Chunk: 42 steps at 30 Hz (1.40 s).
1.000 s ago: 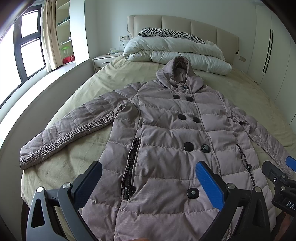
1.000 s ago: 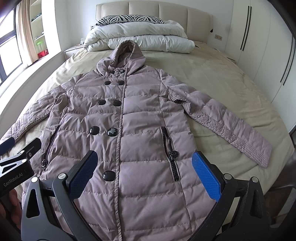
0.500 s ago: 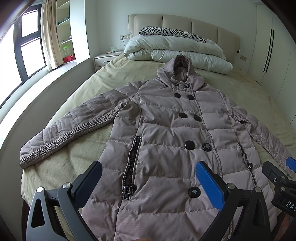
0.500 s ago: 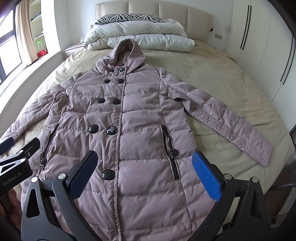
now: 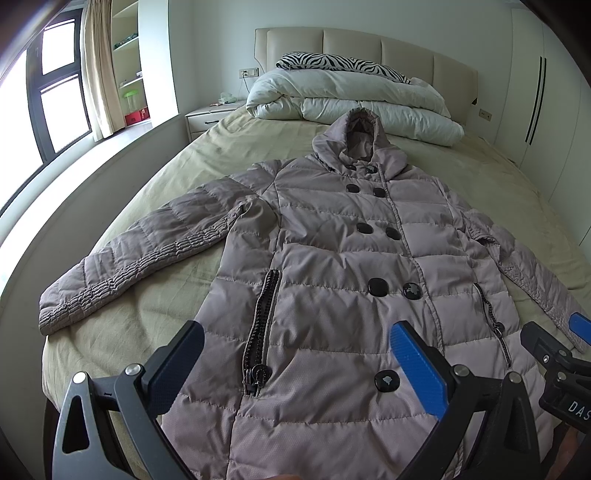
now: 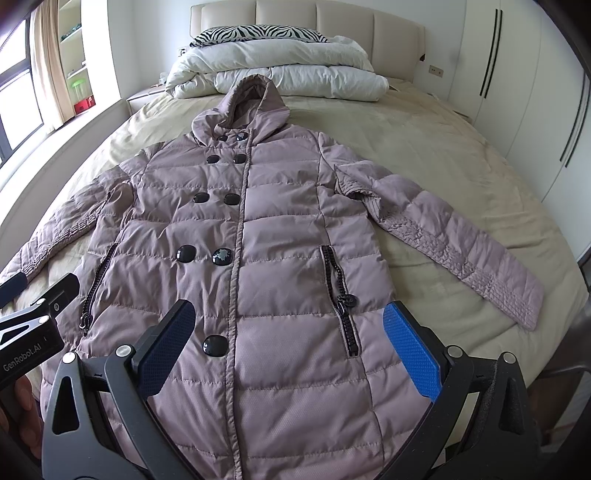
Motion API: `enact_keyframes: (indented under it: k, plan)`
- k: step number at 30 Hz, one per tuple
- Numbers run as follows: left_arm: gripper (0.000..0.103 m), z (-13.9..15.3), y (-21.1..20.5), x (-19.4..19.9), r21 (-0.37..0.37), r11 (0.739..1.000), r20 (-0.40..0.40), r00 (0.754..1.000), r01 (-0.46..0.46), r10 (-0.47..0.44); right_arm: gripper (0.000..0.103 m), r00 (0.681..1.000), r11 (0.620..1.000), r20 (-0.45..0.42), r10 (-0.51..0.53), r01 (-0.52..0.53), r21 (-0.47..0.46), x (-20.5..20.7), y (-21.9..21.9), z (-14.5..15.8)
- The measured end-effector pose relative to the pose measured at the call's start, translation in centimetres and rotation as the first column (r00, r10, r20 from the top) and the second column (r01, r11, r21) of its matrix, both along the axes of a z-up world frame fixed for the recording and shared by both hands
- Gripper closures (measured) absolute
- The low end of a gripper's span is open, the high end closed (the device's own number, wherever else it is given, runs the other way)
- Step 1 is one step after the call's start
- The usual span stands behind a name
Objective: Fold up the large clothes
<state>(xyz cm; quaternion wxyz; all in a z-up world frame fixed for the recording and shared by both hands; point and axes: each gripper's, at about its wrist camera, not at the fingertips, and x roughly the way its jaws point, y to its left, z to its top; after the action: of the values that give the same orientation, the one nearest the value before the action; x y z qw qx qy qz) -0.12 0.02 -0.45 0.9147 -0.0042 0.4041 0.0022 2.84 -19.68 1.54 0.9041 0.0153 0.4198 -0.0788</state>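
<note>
Both grippers (image 5: 295, 354) (image 6: 288, 332) wide apart, empty.

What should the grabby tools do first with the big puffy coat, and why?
Probably swing the left tool out to the near sleeve and pinch its cuff. The coat lies flat and buttoned on the bed, both sleeves spread wide, and both tools hang open over its hem holding nothing.

One quilted hooded coat (image 6: 258, 236) lies on one bed (image 6: 424, 147), showing seven dark buttons (image 6: 186, 254) and two zip pockets (image 6: 340, 295). Near the head edge: one white duvet (image 6: 288, 74), one zebra pillow (image 6: 258, 33). Two grippers (image 5: 295, 362) (image 6: 288, 339) hover.
</note>
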Motion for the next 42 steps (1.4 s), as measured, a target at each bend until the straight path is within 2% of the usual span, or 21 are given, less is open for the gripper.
enact_keyframes:
  k: [18,19,30,34,37,40,42]
  plan:
    - [0.0,-0.3,-0.1,-0.1,0.001,1.0,-0.002,1.0,0.0,0.0,0.0,1.0,1.0,-0.006,0.002,-0.002,-0.001,0.2,0.4,0.4]
    - [0.0,-0.3,-0.2,-0.1,0.001,1.0,-0.002,1.0,0.0,0.0,0.0,1.0,1.0,-0.006,0.002,-0.002,0.0,0.0,0.1,-0.9]
    - [0.0,-0.9,-0.2,-0.2,0.012,1.0,0.003,1.0,-0.006,0.006,0.0,1.0,1.0,-0.012,-0.001,0.001,-0.001,0.2,0.0,-0.3]
    - [0.0,-1.0,-0.1,-0.3,0.019,1.0,0.004,1.0,-0.02,0.02,0.0,1.0,1.0,-0.015,-0.005,0.005,0.002,-0.1,0.1,-1.2]
    - [0.0,-1.2,0.0,0.1,0.006,1.0,-0.021,1.0,-0.022,0.022,0.0,1.0,1.0,-0.019,-0.009,0.01,0.023,-0.3,-0.7,-1.8]
    - [0.0,-1.7,0.4,0.5,-0.054,0.999,-0.057,0.998,0.0,-0.003,0.0,1.0,0.998,-0.012,-0.029,0.03,0.062,0.0,-2.2,-1.4]
    - [0.0,-1.9,0.6,0.8,-0.104,0.994,-0.076,0.997,0.011,-0.019,0.0,0.998,0.987,-0.003,-0.058,0.057,0.147,0.0,-5.2,-1.6]
